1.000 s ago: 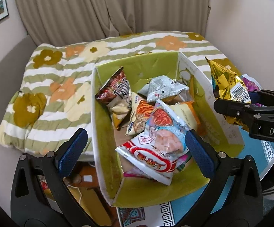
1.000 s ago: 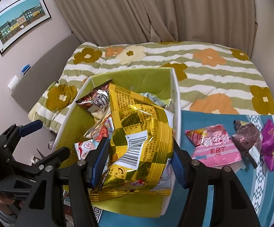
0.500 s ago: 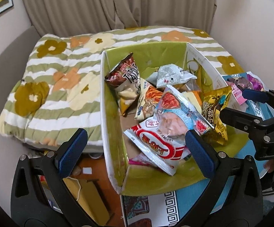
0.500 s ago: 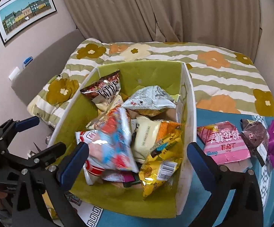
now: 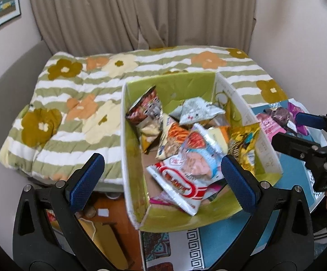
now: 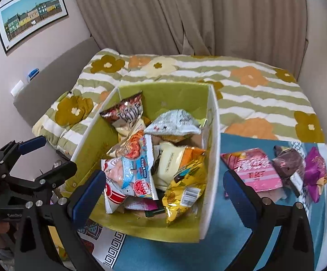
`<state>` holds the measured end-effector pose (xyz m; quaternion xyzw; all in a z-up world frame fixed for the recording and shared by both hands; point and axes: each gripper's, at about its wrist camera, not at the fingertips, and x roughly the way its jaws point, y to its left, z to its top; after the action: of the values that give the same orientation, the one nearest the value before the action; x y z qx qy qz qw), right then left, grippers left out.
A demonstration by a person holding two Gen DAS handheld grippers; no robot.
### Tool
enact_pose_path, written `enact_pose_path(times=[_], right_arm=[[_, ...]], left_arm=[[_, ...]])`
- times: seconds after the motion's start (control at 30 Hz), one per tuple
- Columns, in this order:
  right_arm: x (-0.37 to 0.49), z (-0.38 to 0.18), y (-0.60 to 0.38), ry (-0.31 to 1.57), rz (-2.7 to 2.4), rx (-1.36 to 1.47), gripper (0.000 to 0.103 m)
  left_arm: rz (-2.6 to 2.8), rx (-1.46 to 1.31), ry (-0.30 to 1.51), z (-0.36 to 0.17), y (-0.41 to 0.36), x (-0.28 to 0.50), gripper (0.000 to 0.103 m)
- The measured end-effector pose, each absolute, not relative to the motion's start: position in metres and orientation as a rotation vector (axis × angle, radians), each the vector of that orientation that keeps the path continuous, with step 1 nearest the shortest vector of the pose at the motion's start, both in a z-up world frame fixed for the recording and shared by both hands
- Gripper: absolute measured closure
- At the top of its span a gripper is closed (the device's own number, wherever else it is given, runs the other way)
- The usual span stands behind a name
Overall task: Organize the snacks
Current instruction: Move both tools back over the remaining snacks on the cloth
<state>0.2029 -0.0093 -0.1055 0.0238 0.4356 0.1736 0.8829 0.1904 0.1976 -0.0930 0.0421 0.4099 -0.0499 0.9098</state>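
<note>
A green-lined cardboard box [image 6: 212, 135] [image 5: 131, 140] holds several snack bags. The gold bag [image 6: 184, 189] [image 5: 243, 142] lies at its right side, next to a red and white shrimp-cracker bag [image 6: 127, 178] [image 5: 181, 176]. A pink bag [image 6: 253, 169] [image 5: 269, 125], a brown bag [image 6: 288, 167] and a purple bag [image 6: 315, 171] lie on the blue table to the right of the box. My left gripper [image 5: 163, 176] [image 6: 48, 155] is open and empty over the box's near left. My right gripper [image 6: 163, 192] [image 5: 296, 128] is open and empty above the box's near edge.
The blue table [image 6: 231, 237] has a patterned cloth [image 6: 109, 248] at its near edge. A bed with a flowered quilt [image 6: 242, 79] lies behind the box. Curtains [image 6: 163, 15] hang at the back, and a framed picture [image 6: 30, 15] is on the left wall.
My right gripper opened and let go of the gold bag, which now lies in the box. The right gripper has drawn back; the left view has shifted left.
</note>
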Motion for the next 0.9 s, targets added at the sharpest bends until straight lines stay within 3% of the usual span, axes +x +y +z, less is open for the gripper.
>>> enact_pose_path(times=[0.43,0.9], right_arm=[[0.188,-0.068,-0.104,0.837,0.168,0.118,0.000],[0.234,-0.083,-0.237,0.895,0.148,0.191,0.000]], left_arm=[[-0.219,0.072,0.799,-0.066,0.120,0.203,0.001],[-0.172,0.041,0.849,-0.074,-0.021,0.240,0.001]])
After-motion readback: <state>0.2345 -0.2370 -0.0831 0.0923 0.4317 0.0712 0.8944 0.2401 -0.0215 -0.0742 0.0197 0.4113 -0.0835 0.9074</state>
